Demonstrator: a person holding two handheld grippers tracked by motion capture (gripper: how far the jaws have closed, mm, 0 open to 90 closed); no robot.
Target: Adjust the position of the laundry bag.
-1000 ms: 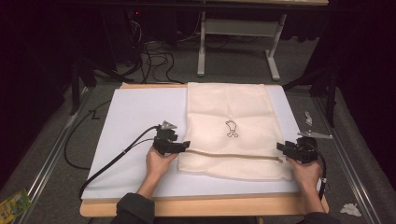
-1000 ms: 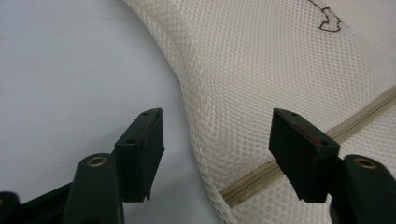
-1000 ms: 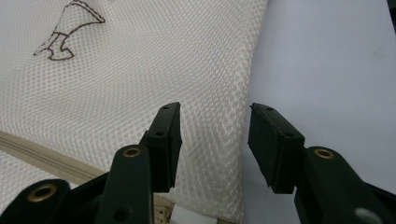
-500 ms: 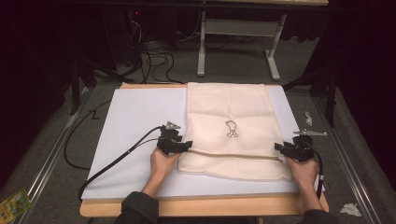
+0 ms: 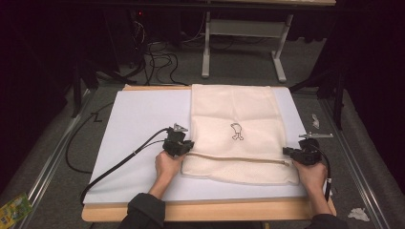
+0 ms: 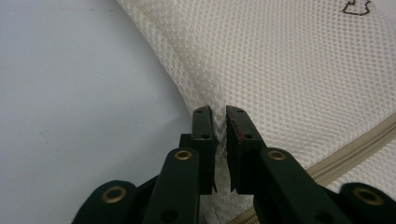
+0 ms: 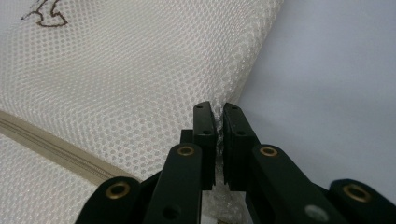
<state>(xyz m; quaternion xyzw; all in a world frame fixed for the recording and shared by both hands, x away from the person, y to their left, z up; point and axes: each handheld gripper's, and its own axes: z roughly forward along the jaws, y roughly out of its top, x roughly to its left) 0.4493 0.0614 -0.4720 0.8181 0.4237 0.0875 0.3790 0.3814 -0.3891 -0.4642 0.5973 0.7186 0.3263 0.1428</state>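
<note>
A cream mesh bag (image 5: 234, 129) with a beige zipper (image 5: 234, 159) and a small dark emblem (image 5: 236, 131) lies flat on the white mat (image 5: 138, 124). My left gripper (image 5: 187, 148) sits at the bag's left edge; its jaws have just been closing and now pinch a fold of mesh (image 6: 220, 126). At the bag's right edge my right gripper (image 5: 287, 151) has likewise just been closing, and its jaws hold the mesh edge (image 7: 219, 126). The zipper (image 6: 355, 149) runs off to the right in the left gripper view, and the zipper (image 7: 51, 149) lies left in the right gripper view.
The mat rests on a wooden table (image 5: 205, 210). A black cable (image 5: 119, 164) trails left from my left gripper across the mat. A white table frame (image 5: 239, 43) stands on the floor behind. Small scraps lie on the floor at right (image 5: 358, 213) and bottom left (image 5: 14, 207).
Both grippers' jaws have closed onto the bag's side edges. The hands have barely shifted; the bag lies as before.
</note>
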